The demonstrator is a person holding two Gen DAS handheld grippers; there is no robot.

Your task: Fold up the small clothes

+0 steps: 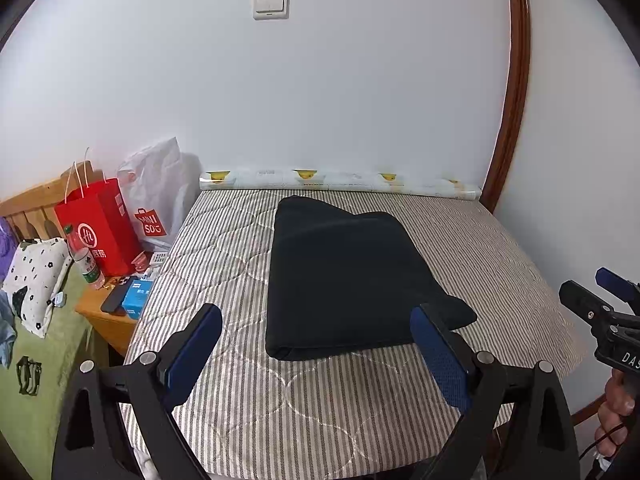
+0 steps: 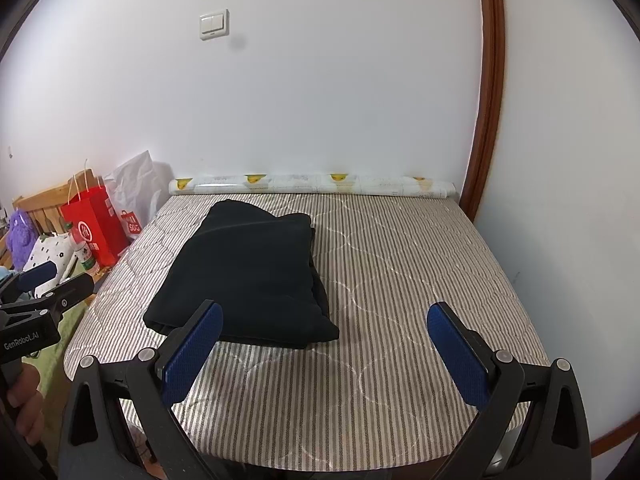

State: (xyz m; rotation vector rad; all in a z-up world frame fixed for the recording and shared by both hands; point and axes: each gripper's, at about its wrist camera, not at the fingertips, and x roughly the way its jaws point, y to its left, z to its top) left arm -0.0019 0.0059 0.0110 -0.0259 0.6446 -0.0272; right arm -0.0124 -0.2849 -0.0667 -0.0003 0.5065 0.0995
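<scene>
Dark garment (image 1: 340,276), black or very dark navy, lies folded into a thick rectangular bundle on the striped quilted pad (image 1: 280,400), w/ one loose corner sticking out at its near right end. In the left wrist view it sits dead ahead at 12 o'clock; in the right wrist view it's at about 11 o'clock (image 2: 248,268), over toward the left half of the pad.

Left gripper (image 1: 316,356) is spread wide, nothing between the blue pads (image 1: 192,356), hovering above the near edge of the pad just short of the garment. Its right finger overlaps the bundle's loose corner in the picture, but contact can't be judged from this angle, prob. apart. Right gripper (image 2: 326,356) is likewise released, jaws wide, empty, over bare stripes to the right of the garment.

Each gripper shows in the other's view: right one at 3–4 o'clock in the left view, w/ a hand (image 1: 616,412) wrapped on its handle; left one at 9 o'clock in the right view, a hand (image 2: 26,404) below it.

Along the far edge of the pad, at 12, a printed roll (image 1: 340,180) lies against the white wall. At 9–10 o'clock: red paper bag (image 1: 100,232), white plastic bag (image 1: 160,188), bottle (image 1: 86,260), a dark phone (image 1: 116,296) and blue box (image 1: 136,298) on a wooden nightstand (image 1: 108,324). Light switch (image 1: 271,6) high on the wall.
</scene>
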